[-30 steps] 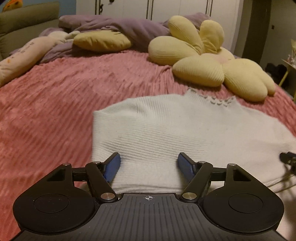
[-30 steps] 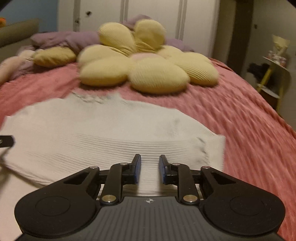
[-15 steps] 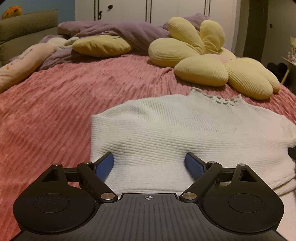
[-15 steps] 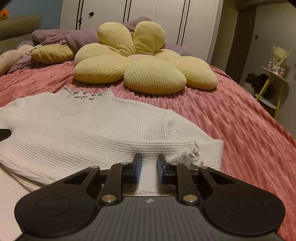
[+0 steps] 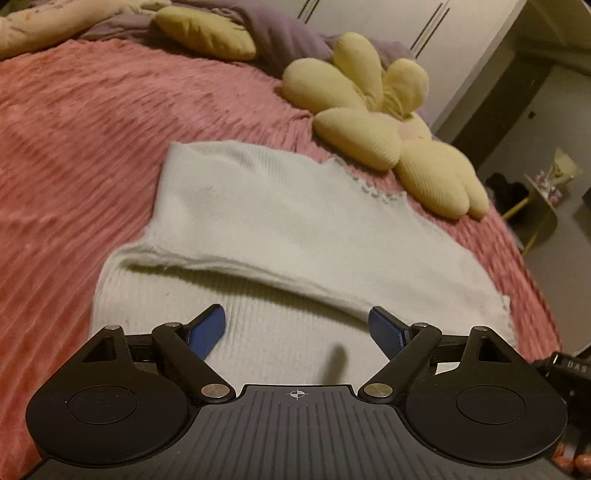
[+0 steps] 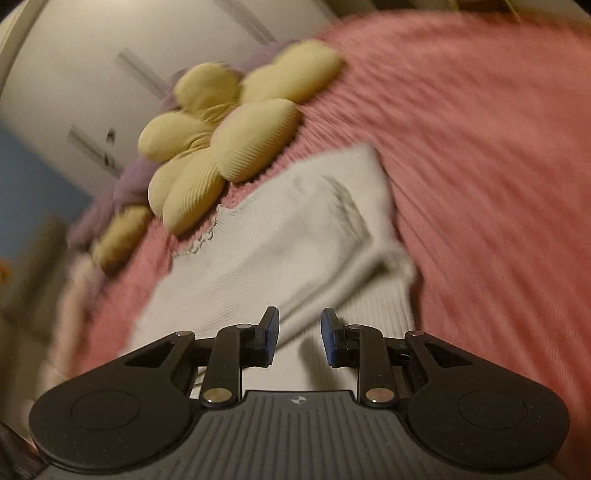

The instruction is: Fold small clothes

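A white knit sweater (image 5: pixel 280 225) lies on the pink bedspread (image 5: pixel 74 122), folded across its width so the upper layer's edge lies over the ribbed lower part. My left gripper (image 5: pixel 297 328) is wide open and empty, hovering above the ribbed part near the fold edge. The sweater also shows in the right wrist view (image 6: pixel 295 236), blurred. My right gripper (image 6: pixel 300 339) is open with a narrow gap and empty, above the sweater's near edge.
A yellow flower-shaped cushion (image 5: pixel 384 133) lies just beyond the sweater's collar; it shows in the right wrist view too (image 6: pixel 221 136). Purple bedding (image 5: pixel 280 33) and another yellow pillow (image 5: pixel 207 33) sit at the bed's head. A small side table (image 5: pixel 543 206) stands off the bed's right side.
Both grippers have lifted and tilted, now looking down on the sweater. The right gripper's jaws have opened wider and let go of the sweater. The left gripper has stayed wide open.
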Motion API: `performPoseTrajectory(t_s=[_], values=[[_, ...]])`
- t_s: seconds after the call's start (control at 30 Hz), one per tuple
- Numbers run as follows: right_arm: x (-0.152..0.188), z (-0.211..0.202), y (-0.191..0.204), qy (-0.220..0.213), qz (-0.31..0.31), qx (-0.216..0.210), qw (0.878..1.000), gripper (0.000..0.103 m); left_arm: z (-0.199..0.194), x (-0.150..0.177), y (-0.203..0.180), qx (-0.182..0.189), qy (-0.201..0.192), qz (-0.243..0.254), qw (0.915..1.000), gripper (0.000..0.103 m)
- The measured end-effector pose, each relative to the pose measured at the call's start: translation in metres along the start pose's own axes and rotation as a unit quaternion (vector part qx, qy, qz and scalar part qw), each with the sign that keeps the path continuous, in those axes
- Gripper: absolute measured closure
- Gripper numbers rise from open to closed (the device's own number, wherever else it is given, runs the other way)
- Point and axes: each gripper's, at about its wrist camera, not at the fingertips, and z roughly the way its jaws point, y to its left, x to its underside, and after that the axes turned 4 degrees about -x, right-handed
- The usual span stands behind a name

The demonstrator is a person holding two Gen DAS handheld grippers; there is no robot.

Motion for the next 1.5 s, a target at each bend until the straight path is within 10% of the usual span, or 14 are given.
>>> performPoseTrajectory(t_s=[0.27, 0.4, 0.53, 0.63, 0.8, 0.97, 1.17, 1.5], values=[[-0.014, 0.022, -0.03, -0.032, 0.144, -0.025, 0.989, 0.069, 0.028, -0.023, 0.022, 0.031, 0.01, -0.132, 0.9907, 0.027], [-0.025, 0.036, -0.027, -0.03, 0.139, -0.036, 0.989, 0.093, 0.033, -0.04, 0.026, 0.044, 0.007, -0.142, 0.9888, 0.07], [-0.031, 0.023, -0.031, -0.08, 0.144, -0.128, 0.978, 0.094, 0.029, -0.038, 0.042, 0.049, -0.031, -0.157, 0.9859, 0.071], [-0.031, 0.026, -0.028, -0.072, 0.065, -0.066, 0.993, 0.093, 0.037, -0.029, 0.044, 0.018, -0.003, -0.113, 0.9934, 0.072], [-0.02, 0.037, -0.019, -0.044, -0.048, 0.007, 0.998, 0.095, 0.026, -0.026, 0.043, 0.019, 0.001, -0.075, 0.997, 0.06], [-0.028, 0.023, 0.002, -0.018, -0.074, 0.035, 0.996, 0.071, -0.016, -0.023, 0.035, 0.01, -0.012, -0.022, 0.9996, 0.001], [0.017, -0.066, -0.008, -0.007, -0.121, 0.051, 0.991, 0.062, -0.079, 0.031, 0.04, -0.016, 0.022, 0.064, 0.9976, 0.001], [0.131, -0.21, -0.068, 0.071, -0.092, 0.054, 0.992, 0.062, -0.175, 0.136, 0.089, -0.025, 0.093, 0.013, 0.9953, 0.001]])
